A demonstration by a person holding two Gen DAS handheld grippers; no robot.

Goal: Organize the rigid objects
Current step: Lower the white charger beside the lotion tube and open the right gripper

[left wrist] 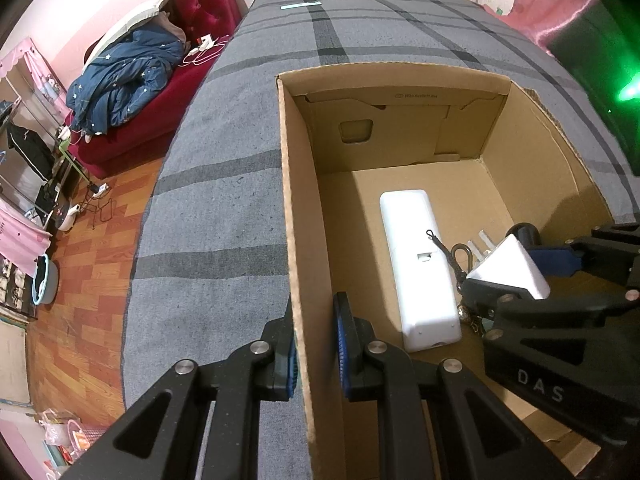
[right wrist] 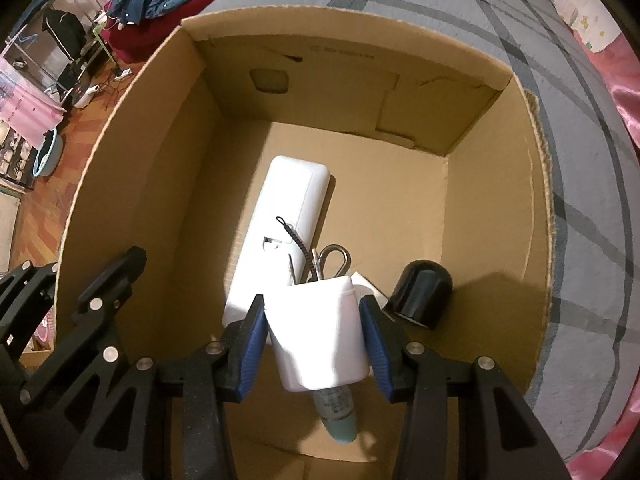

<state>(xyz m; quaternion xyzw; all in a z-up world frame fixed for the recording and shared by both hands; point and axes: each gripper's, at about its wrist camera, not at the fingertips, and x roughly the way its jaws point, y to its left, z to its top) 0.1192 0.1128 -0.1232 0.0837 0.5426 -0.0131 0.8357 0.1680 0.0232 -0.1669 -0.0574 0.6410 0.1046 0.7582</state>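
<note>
Here's the cardboard box (left wrist: 304,240) sitting on the grey plaid blanket (left wrist: 224,216), and the left gripper (left wrist: 316,344) straddles its left wall at the bottom centre of the left wrist view, one blue pad outside, one inside, closed down to about the wall's thickness, though I can't tell if the pads actually pinch it. Over in the right wrist view, the right gripper (right wrist: 314,340) sits low in the middle of the frame, jaws spread wide around a white rectangular block (right wrist: 322,332); small gaps show on both sides, so whether it has real hold of it I cannot say. Beneath the block a teal tube (right wrist: 340,416) pokes toward the bottom edge. On the box floor, centre frame, lies a long white remote-like case (right wrist: 280,232), with a black cord and metal clip (right wrist: 320,256) draped across its near end. Just right of the block stands a black cap (right wrist: 422,294), tilted.
</note>
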